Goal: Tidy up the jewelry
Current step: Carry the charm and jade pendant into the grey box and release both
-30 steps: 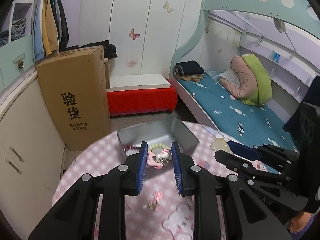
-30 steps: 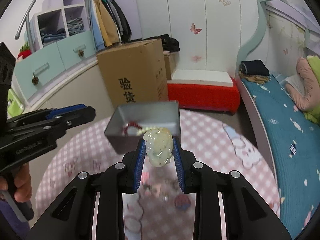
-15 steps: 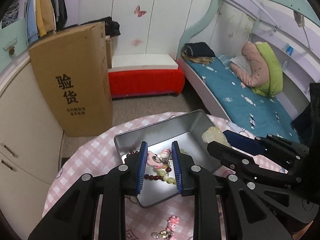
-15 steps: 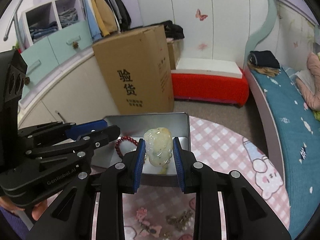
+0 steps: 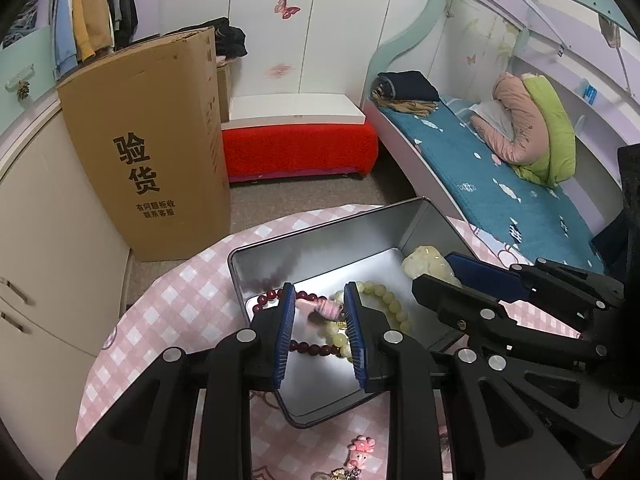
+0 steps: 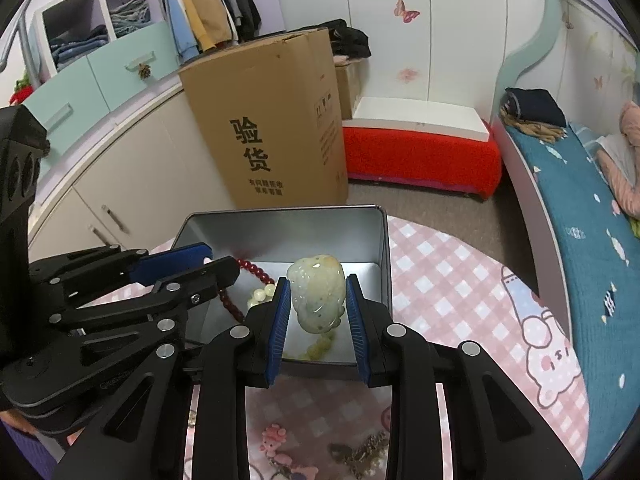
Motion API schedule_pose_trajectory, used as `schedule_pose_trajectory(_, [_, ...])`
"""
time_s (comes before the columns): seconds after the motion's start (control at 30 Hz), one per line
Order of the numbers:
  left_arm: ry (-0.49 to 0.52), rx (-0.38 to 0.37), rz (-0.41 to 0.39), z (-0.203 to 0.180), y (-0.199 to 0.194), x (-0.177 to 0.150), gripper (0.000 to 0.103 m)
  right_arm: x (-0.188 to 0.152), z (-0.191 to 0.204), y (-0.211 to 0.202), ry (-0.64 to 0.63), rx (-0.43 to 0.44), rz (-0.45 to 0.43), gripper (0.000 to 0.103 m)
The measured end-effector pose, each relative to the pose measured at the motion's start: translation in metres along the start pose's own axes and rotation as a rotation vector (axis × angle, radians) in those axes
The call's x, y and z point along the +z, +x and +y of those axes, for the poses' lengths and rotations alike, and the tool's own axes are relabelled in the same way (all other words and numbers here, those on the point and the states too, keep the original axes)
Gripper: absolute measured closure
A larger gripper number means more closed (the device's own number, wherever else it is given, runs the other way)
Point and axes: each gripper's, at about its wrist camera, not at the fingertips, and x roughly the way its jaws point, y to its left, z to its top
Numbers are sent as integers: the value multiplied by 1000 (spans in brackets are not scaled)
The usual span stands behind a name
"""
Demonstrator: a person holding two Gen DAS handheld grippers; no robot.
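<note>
Lying partly cut off at the bottom edge, a pink charm [image 5: 361,449] and a tangle of chain [image 6: 360,454] rest on the pink checked surface [image 6: 460,288], hard to make out. Beyond, the left gripper [image 5: 320,312] has its jaws closed on a blurred pink trinket [image 5: 320,307], the right gripper [image 6: 318,300] clamps a pale jade pendant [image 6: 317,292]. Both hang over the metal tin [image 5: 320,240], which holds a dark red bead bracelet [image 5: 310,346] and a pale bead bracelet [image 5: 386,298].

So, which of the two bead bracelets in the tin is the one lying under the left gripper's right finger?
The pale yellow-green bracelet. It lies toward the right side of the metal tin; the dark red bracelet lies on the other side, by the left gripper's left finger.
</note>
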Motion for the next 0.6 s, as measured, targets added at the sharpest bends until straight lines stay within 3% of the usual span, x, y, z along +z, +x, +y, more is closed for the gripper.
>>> schedule_pose_trajectory(0.37, [-14, -2, 2, 3, -5, 0, 79, 1, -2, 4, 8, 11, 18, 74])
schedule_pose_trajectory(0.5, [-26, 8, -6, 6, -10, -1, 69, -1, -3, 4, 22, 15, 17, 73])
schedule_pose_trajectory(0.6, [-35, 5, -15, 6, -17, -1, 67, -3, -3, 0, 28, 23, 11, 73])
